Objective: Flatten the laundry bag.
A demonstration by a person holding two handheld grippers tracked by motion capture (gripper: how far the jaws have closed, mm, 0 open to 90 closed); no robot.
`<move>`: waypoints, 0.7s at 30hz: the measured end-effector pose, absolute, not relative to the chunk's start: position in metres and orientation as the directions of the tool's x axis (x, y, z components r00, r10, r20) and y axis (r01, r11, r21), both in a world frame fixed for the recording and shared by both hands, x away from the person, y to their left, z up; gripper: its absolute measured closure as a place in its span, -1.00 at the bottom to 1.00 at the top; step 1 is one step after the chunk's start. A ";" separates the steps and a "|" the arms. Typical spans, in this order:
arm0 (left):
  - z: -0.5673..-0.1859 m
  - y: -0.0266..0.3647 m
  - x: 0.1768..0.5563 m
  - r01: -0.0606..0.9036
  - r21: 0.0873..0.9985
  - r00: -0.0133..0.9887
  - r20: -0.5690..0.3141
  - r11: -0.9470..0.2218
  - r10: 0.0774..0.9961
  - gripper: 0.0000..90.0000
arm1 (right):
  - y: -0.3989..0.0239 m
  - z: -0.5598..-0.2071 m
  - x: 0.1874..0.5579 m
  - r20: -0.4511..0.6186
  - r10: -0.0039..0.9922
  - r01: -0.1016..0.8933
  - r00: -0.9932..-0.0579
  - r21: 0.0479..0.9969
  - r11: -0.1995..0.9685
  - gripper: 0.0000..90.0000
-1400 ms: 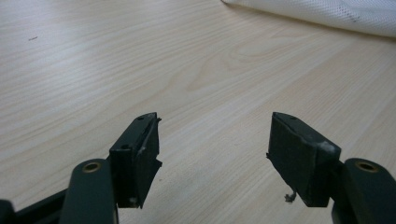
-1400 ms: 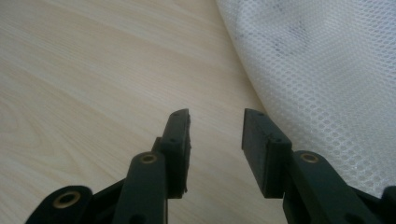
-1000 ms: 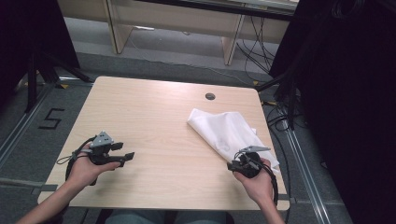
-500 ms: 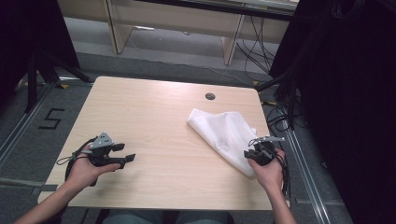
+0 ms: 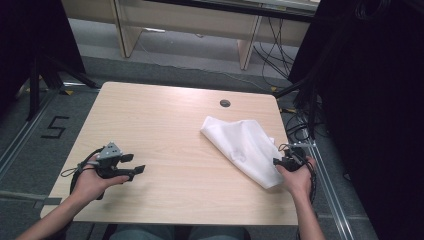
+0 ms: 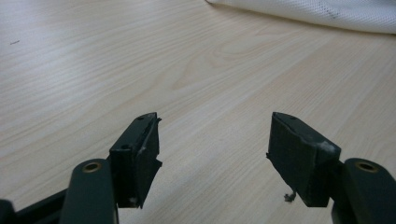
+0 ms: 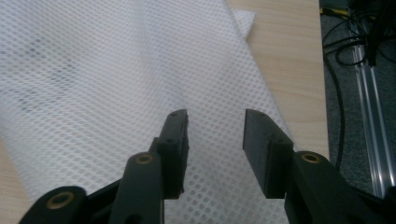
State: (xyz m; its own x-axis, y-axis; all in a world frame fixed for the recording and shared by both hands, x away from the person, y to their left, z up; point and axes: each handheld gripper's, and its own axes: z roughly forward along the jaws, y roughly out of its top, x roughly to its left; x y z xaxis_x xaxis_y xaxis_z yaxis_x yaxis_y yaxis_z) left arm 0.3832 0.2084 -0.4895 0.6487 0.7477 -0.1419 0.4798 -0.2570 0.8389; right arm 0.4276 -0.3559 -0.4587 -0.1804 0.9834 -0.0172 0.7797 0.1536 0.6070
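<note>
High view: mesh cloth [image 5: 246, 147] probably overhanging table's [image 5: 165, 115] right edge.

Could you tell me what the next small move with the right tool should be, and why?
Probably lower the right tool onto the near right edge of the white mesh cloth and close on it. Its jaws have just been opening and stand apart above the mesh with nothing pinched between them. The cloth lies crumpled and folded on the table, while the left tool waits open, well clear of it.

White mesh cloth [image 5: 245, 147] lies crumpled on table's right.
</note>
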 end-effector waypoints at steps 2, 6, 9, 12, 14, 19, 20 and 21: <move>-0.489 0.208 0.383 0.482 0.837 0.649 -0.143 -0.258 0.747 -0.25 | -0.359 -0.460 0.430 -0.012 0.984 0.784 -0.175 0.603 0.147 0.28; -0.489 0.209 0.383 0.484 0.836 0.648 -0.143 -0.259 0.748 -0.25 | -0.363 -0.466 0.439 -0.024 0.989 0.789 -0.147 0.600 0.131 0.19; -0.489 0.209 0.383 0.485 0.835 0.644 -0.141 -0.259 0.752 -0.25 | -0.363 -0.473 0.444 -0.011 0.992 0.802 -0.122 0.589 0.105 0.15; -0.490 0.209 0.383 0.486 0.834 0.646 -0.142 -0.261 0.750 -0.25 | -0.365 -0.479 0.449 -0.021 0.989 0.809 -0.148 0.573 0.133 0.14; -0.490 0.209 0.383 0.486 0.834 0.647 -0.142 -0.262 0.749 -0.25 | -0.365 -0.485 0.452 -0.032 0.987 0.812 -0.159 0.564 0.149 0.15; -0.490 0.209 0.383 0.487 0.833 0.647 -0.143 -0.262 0.749 -0.25 | -0.364 -0.488 0.455 -0.010 0.987 0.826 -0.159 0.546 0.139 0.28; -0.490 0.209 0.383 0.486 0.833 0.648 -0.142 -0.264 0.748 -0.25 | -0.364 -0.488 0.455 -0.012 0.987 0.826 -0.162 0.546 0.142 0.30; -0.490 0.208 0.383 0.484 0.836 0.650 -0.144 -0.260 0.747 -0.25 | -0.364 -0.488 0.455 -0.010 0.986 0.825 -0.166 0.547 0.144 0.32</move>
State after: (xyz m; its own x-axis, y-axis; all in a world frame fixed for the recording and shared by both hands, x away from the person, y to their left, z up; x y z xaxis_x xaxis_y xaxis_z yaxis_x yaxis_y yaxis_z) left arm 0.3833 0.2084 -0.4902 0.6496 0.7466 -0.1435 0.4836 -0.2601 0.8357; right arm 0.4552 -0.3642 -0.4881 -0.1660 0.9861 -0.0096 0.8247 0.1441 0.5468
